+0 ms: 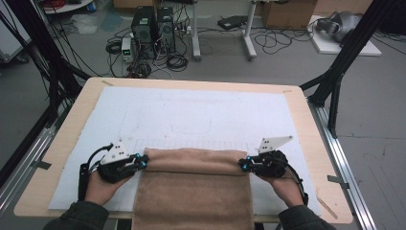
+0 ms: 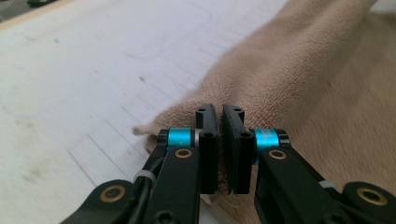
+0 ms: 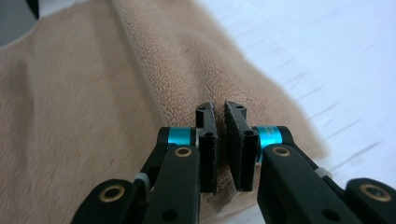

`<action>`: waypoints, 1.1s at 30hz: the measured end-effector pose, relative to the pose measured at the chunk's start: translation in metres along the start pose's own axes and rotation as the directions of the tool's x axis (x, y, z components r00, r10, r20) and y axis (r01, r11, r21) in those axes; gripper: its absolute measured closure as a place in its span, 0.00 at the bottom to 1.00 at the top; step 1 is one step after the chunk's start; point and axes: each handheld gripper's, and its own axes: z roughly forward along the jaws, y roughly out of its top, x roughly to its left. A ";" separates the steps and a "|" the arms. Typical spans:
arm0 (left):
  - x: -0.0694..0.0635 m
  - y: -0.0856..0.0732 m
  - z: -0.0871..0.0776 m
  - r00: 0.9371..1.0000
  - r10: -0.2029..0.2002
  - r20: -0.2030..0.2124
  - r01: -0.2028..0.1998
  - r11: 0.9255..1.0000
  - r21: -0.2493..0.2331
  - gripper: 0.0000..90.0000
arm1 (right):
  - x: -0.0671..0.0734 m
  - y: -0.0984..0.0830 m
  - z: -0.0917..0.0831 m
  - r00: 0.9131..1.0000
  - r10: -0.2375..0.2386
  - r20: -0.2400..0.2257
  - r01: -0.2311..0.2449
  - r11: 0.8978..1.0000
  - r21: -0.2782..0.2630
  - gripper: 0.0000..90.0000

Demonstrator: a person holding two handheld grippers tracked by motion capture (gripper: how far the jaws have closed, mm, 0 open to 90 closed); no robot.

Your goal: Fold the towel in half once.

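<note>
Towel, tan terry cloth, lies between the two hand-held grippers on the near part of the surface, over a white mat; its lower end hangs past the near edge. A rolled or doubled fold runs straight across from one hand-held gripper to the other, and the far half of the mat beyond it is bare.

Left hand-held gripper: jaws closed on the left end of the fold. The left gripper view confirms cloth pinched between the pads, with only a thin sliver of towel in the gap and a small corner tip sticking out to the side.

Right hand-held gripper: jaws likewise closed on the right end of the fold. The right gripper view shows the pads clamped on a ridge of cloth, the rest of the towel spreading away from them.

Assessment: the step in hand appears to be carrying the gripped edge across the mat, either to spread the towel or to lay a fold. Both grips are shallow, near the cloth's edge, so slippage is the main risk.

Recommendations: keep both pairs of jaws firmly shut; move the two hand-held grippers together and level with each other so the fold stays square to the mat; hold light tension between them to prevent sagging; lift just enough to clear the mat and avoid dragging wrinkles.
</note>
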 end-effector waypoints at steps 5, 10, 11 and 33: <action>-0.002 -0.010 -0.003 1.000 -0.021 0.017 0.020 0.999 0.037 0.73 | 0.006 -0.012 0.004 1.000 0.001 0.003 -0.001 0.999 0.054 0.79; 0.012 0.004 -0.012 0.997 -0.073 -0.003 0.073 0.997 -0.009 0.57 | 0.002 -0.005 -0.012 0.998 0.012 0.059 -0.011 1.000 -0.029 0.66; 0.015 0.007 -0.010 0.997 -0.072 -0.011 0.072 0.997 -0.009 0.56 | 0.000 -0.003 -0.013 0.998 0.019 0.063 -0.016 0.999 -0.034 0.66; 0.024 0.010 0.045 0.999 -0.022 -0.044 0.028 0.987 0.157 0.94 | -0.019 0.004 0.035 0.995 -0.020 0.097 0.015 0.999 0.048 0.90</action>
